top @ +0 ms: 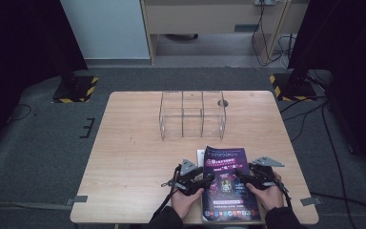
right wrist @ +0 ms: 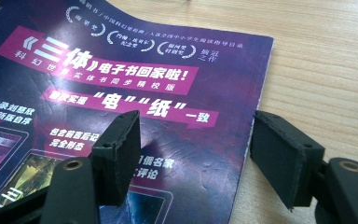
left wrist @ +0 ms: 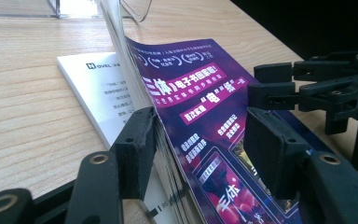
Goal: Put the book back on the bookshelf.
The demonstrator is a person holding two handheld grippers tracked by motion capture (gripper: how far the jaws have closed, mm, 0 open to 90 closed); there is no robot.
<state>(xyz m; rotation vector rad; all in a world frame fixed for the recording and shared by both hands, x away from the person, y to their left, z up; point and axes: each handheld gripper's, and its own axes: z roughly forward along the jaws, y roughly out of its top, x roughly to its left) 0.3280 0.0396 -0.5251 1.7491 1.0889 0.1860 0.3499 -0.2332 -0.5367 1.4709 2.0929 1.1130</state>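
A purple magazine (top: pixel 226 164) lies at the table's front centre, overlapping a white booklet (top: pixel 200 155). My left gripper (top: pixel 208 180) is at its left edge and my right gripper (top: pixel 241 179) at its right edge. In the left gripper view the magazine (left wrist: pixel 191 93) has its near edge raised off the white booklet (left wrist: pixel 93 88), and my left gripper (left wrist: pixel 203 149) stands open astride that edge, one jaw against the pages. My right gripper (right wrist: pixel 198 151) is open too, one jaw over the cover (right wrist: pixel 144 70) and the other over bare wood.
A clear acrylic organizer (top: pixel 193 114) with three compartments stands at the back centre of the wooden table (top: pixel 133 157), with a small round hole (top: pixel 222 102) beside it. The other gripper (left wrist: pixel 317 88) shows across the magazine. Dark stands and cables surround the table.
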